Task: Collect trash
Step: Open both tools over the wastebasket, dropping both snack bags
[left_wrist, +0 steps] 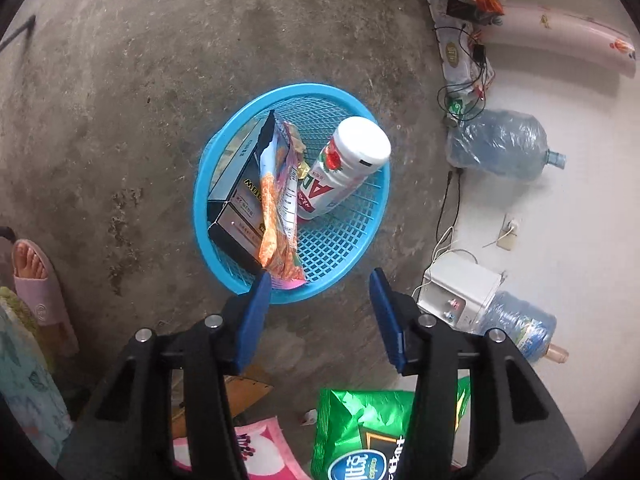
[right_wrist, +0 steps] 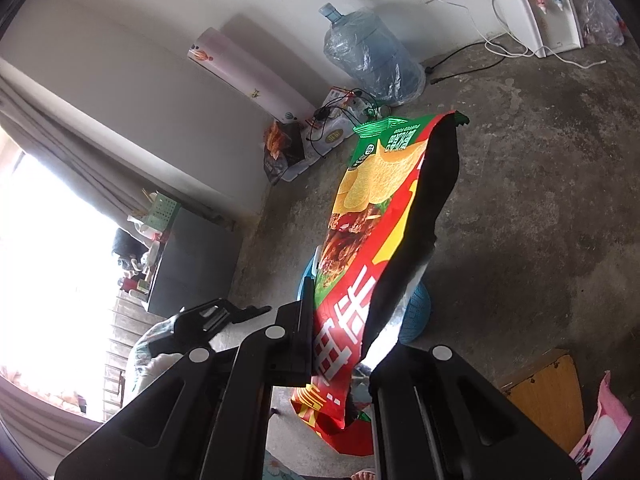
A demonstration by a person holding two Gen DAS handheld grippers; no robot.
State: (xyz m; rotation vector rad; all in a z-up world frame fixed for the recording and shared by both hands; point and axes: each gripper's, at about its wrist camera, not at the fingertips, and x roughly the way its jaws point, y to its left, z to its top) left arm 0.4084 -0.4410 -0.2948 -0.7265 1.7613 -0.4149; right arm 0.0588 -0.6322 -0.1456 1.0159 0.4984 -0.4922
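My left tool (left_wrist: 316,284) hangs over the near rim of the blue mesh basket (left_wrist: 352,224), which sits on the bare concrete floor (left_wrist: 120,100). Its 2 blue pads (left_wrist: 252,316) stand apart with nothing between them; the left pad lies just at the lower end of the orange snack wrapper (left_wrist: 276,216), and I cannot tell whether they touch. That wrapper leans across a dark flat box (left_wrist: 236,200) inside the basket, and a white-capped bottle (left_wrist: 344,168) with a red and white label lies tilted beside them, its cap toward the far rim.

My right tool (right_wrist: 344,312) is clamped on a red and green chip bag (right_wrist: 372,208). The bag stands up between the fingers, green top edge away from me, its black inner side folded open on the right. Behind the bag, low in the right wrist view, a bit of the blue basket shows on the floor.

In the left wrist view a green bag (left_wrist: 360,428) sits close under the tool, probably that same chip bag, though the fingers hide most of it. A pink patterned item (left_wrist: 264,452) lies beside it. A foot in a pink slipper (left_wrist: 36,280) stands at the left edge. Along the wall are 2 large water jugs (left_wrist: 500,144) and a white water dispenser (left_wrist: 460,292).
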